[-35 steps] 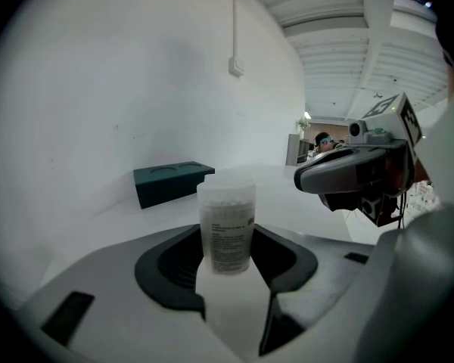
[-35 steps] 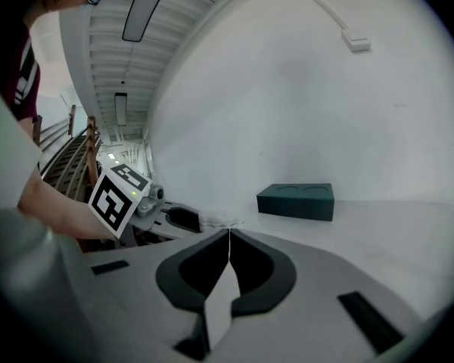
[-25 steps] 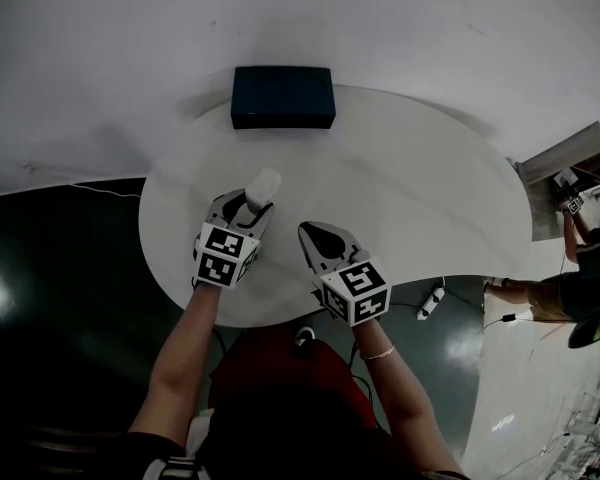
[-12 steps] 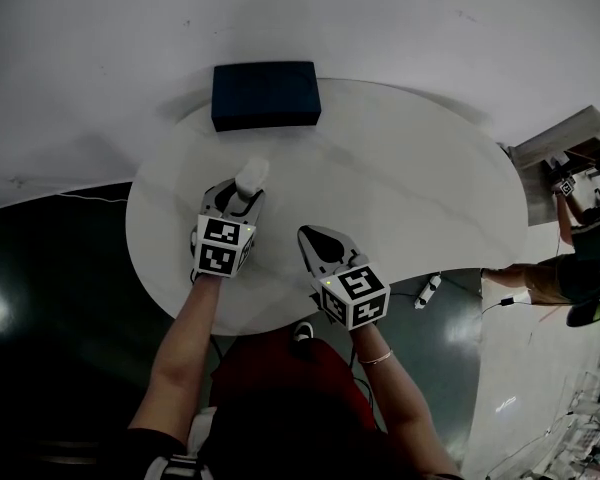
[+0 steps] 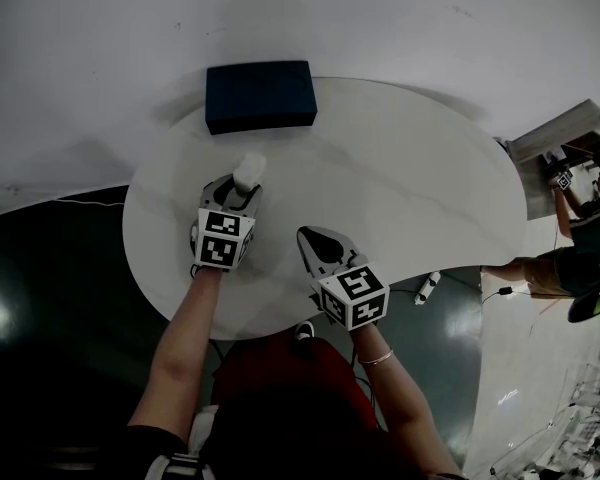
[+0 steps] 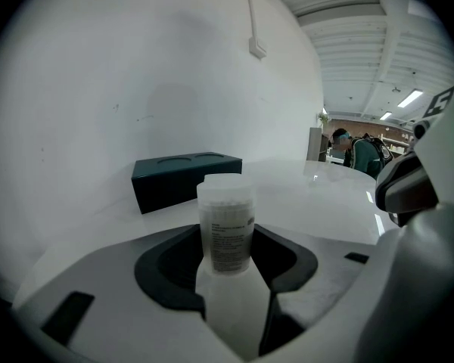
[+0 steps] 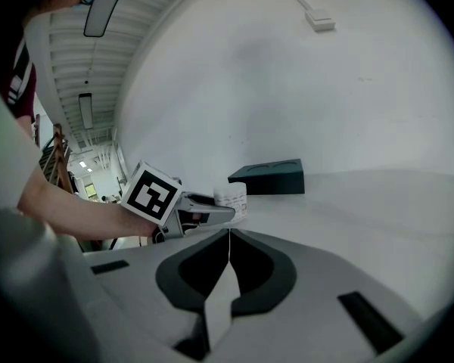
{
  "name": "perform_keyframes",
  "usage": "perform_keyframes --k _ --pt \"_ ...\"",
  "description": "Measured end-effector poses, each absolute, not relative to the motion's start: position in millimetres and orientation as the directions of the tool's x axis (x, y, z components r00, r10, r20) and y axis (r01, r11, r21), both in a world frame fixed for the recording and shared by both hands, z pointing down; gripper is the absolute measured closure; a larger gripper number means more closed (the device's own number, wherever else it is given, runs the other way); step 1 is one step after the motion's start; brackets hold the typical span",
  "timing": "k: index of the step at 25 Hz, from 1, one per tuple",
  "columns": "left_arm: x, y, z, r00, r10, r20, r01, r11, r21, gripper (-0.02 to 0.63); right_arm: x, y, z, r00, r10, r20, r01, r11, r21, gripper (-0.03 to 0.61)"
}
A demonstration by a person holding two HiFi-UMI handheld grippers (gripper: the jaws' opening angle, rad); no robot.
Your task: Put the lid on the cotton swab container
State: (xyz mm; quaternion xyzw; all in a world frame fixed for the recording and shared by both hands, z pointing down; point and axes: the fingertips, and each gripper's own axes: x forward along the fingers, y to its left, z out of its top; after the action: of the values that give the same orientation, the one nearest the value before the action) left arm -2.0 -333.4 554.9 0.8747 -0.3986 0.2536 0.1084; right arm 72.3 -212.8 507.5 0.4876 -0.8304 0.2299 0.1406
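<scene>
Left gripper view shows the left gripper (image 6: pixel 228 271) clamped on the cotton swab container (image 6: pixel 225 225), which stands upright between the jaws with what looks like its lid (image 6: pixel 225 186) already seated on top. Over the last second this gripper has carried the container forward and a little lower, nearer the dark box (image 6: pixel 185 178) at the far edge of the white worktop (image 6: pixel 318 195); the grip has not altered. Whether the base touches the worktop yet, I cannot tell. The right gripper (image 7: pixel 228 248) has its jaws together on nothing and sits back near the worktop's near edge, hardly moved. Judged from this, the capping looks done and the left hand is setting the container down; letting go would be the remaining step.
</scene>
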Motion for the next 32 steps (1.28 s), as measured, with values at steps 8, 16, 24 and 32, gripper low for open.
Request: perform_keyframes --k 8,16,24,32 --pt "-3 -338 566 0.54 -0.631 0.557 -0.752 -0.659 -0.018 0.402 73 -213 509 -0.47 -0.747 0.47 -0.882 0.407 -0.236 0.563" --pt "-2 -336 566 0.543 -0.621 0.566 -0.742 -0.67 -0.022 0.4 73 -213 508 -0.454 -0.755 0.474 -0.891 0.392 -0.229 0.563" --pt "2 -330 567 0.573 -0.588 0.571 -0.722 -0.692 0.012 0.399 68 -205 509 -0.456 -0.749 0.481 -0.89 0.39 -0.236 0.563" --pt "-7 -319 563 0.581 -0.585 0.566 -0.733 -0.679 0.051 0.359 58 -198 513 -0.475 -0.732 0.488 -0.88 0.406 -0.248 0.563"
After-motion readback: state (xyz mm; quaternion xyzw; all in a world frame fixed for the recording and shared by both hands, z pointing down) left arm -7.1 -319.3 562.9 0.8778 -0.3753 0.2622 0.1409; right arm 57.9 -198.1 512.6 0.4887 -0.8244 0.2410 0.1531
